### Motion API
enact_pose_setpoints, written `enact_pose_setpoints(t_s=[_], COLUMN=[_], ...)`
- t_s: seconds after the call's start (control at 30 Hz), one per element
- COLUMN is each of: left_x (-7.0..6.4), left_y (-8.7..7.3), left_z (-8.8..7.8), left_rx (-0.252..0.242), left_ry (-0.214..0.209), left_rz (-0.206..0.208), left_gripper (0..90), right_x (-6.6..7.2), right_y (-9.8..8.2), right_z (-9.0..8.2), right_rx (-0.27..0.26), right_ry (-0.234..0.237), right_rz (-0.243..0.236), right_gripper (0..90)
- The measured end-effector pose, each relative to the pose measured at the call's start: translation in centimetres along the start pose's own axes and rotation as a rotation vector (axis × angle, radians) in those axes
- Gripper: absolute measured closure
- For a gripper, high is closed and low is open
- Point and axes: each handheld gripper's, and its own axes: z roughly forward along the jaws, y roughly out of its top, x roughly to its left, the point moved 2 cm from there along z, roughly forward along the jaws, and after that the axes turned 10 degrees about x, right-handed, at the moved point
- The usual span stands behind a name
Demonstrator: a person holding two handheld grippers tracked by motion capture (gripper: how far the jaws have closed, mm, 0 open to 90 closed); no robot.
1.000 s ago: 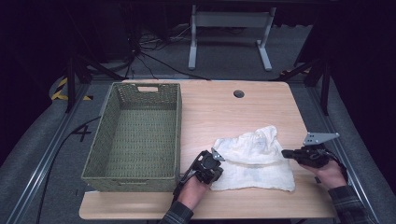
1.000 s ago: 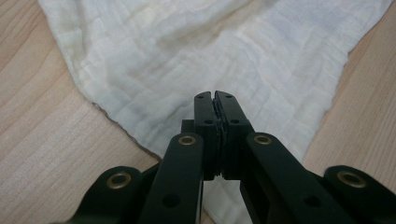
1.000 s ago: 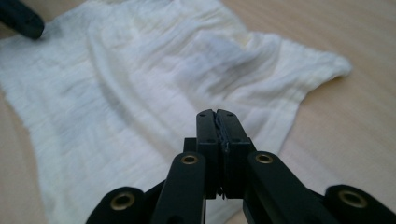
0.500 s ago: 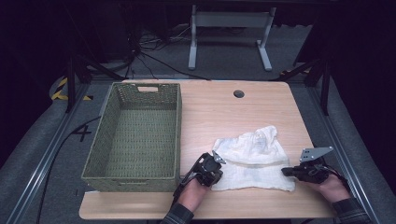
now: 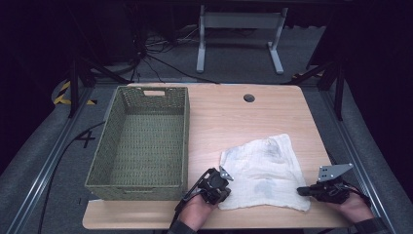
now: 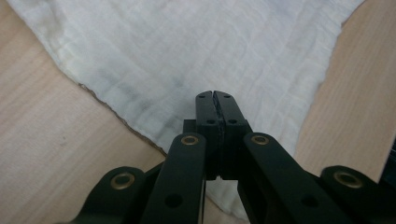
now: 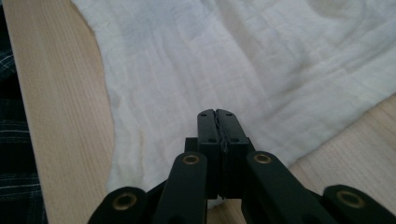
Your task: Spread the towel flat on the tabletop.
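1. Left gripper (image 5: 216, 185): I hold it at the near left corner of the cloth (image 5: 265, 170). In the left gripper view its jaws are pressed together, tip to tip, with the cloth lying under and ahead of them; whether a fold is caught between them I cannot tell, since no fabric shows in the seam.

2. Right gripper (image 5: 304, 191): I hold it at the near right corner of the cloth, jaws pointing left toward the other tool. In the right gripper view the jaws are likewise pressed together over the fabric, and again I cannot tell whether any of it is pinched.

3. Cloth: a white, lightly stained rectangle spread nearly flat on the table (image 5: 229, 122), at its near right part. Its near edge runs between my two tools, one at each end, and the sheet extends away from me, its far edge angled toward the right.

4. Basket (image 5: 112, 146): a green woven one with nothing in it, long axis running away from me, standing on the left part of the table. Its right wall is just beside the left gripper and well apart from the right.

5. Governing relation, as I judge it: the cloth lies forward of both tools, and the basket lies to the left of the cloth. If the cloth is bound for the basket, the left hand is the nearer one and the right must carry its corner across.
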Motion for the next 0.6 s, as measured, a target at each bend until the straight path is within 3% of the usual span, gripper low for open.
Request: enact_pose_setpoints(t_s=[0.3,0.43,0.6], left_x=[-0.9,-0.3,1.2], left_y=[-1.0,0.0,2.5], left_z=[-0.3,-0.8,-1.3], left_rx=[0.007,-0.058,-0.127], left_ry=[-0.043,-0.008,0.077], left_rz=[0.002,-0.037,-0.092], left_gripper=[89.7,84.1,79.6], right_x=[1.0,0.6,0.2], right_y=[-0.7,-0.2,0.7], right_z=[-0.3,-0.6,-0.5], right_rx=[0.007,-0.02,-0.036], right_ry=[0.011,-0.005,-0.01], right_rz=[-0.02,-0.015,-0.016], right_gripper=[89.6,87.5,85.5])
